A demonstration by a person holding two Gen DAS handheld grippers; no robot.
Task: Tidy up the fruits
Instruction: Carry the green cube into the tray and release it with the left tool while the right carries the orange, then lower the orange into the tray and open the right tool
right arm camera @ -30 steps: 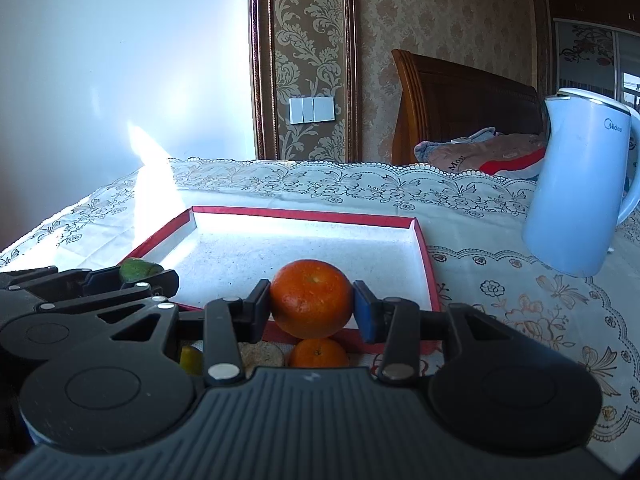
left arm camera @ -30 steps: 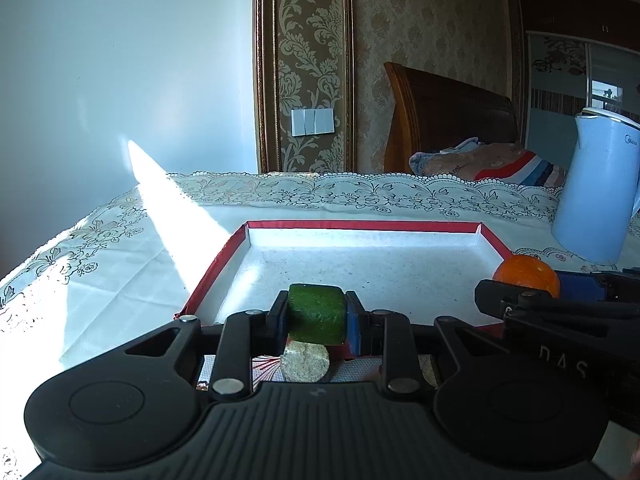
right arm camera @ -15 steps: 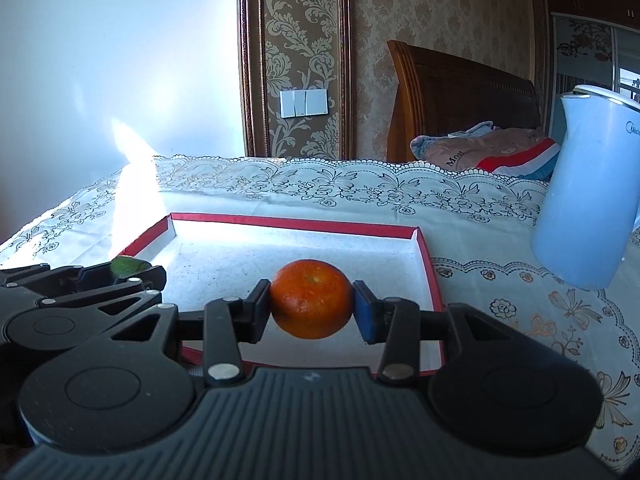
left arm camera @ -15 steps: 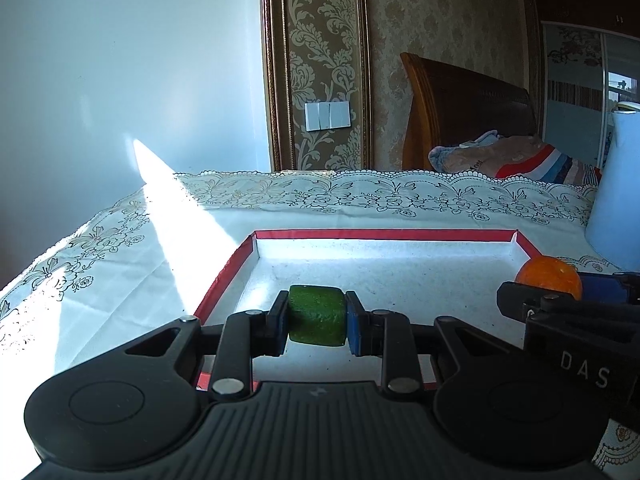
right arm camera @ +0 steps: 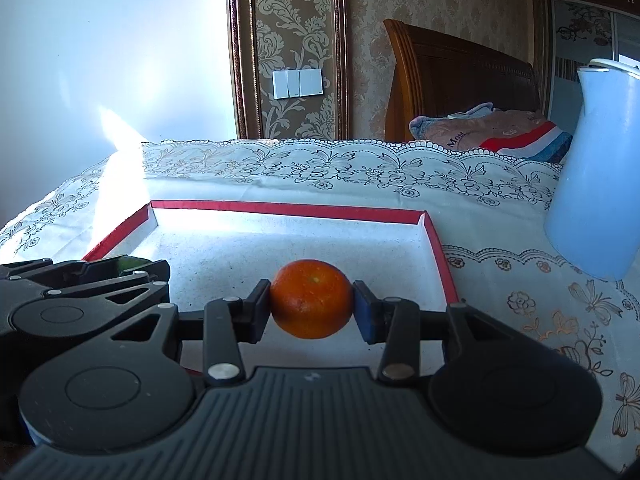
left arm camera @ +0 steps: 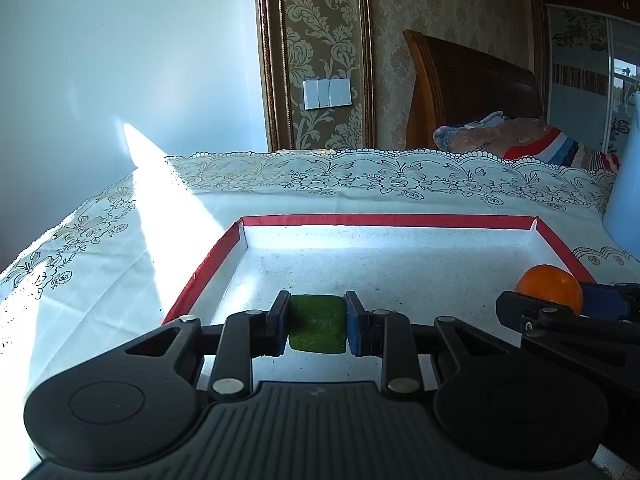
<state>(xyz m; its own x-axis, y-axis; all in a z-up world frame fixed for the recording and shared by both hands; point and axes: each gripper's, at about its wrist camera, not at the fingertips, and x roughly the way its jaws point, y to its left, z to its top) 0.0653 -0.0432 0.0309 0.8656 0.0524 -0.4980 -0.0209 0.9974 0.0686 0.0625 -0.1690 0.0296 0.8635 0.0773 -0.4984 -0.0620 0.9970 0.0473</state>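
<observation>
left wrist view: my left tongs (left arm camera: 317,329) clamp the green fruit (left arm camera: 317,328) over the red-rimmed tray (left arm camera: 384,221); right tongs (right arm camera: 312,304) grip the orange (right arm camera: 312,298), ready to set both inside.

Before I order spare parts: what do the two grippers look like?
Both match: a black plastic body with a ribbed centre panel, a round boss on each side, and silver rivets on black linkage bars. On the left gripper and the right gripper, one pad is blue. No cables or sleeves show.
</observation>
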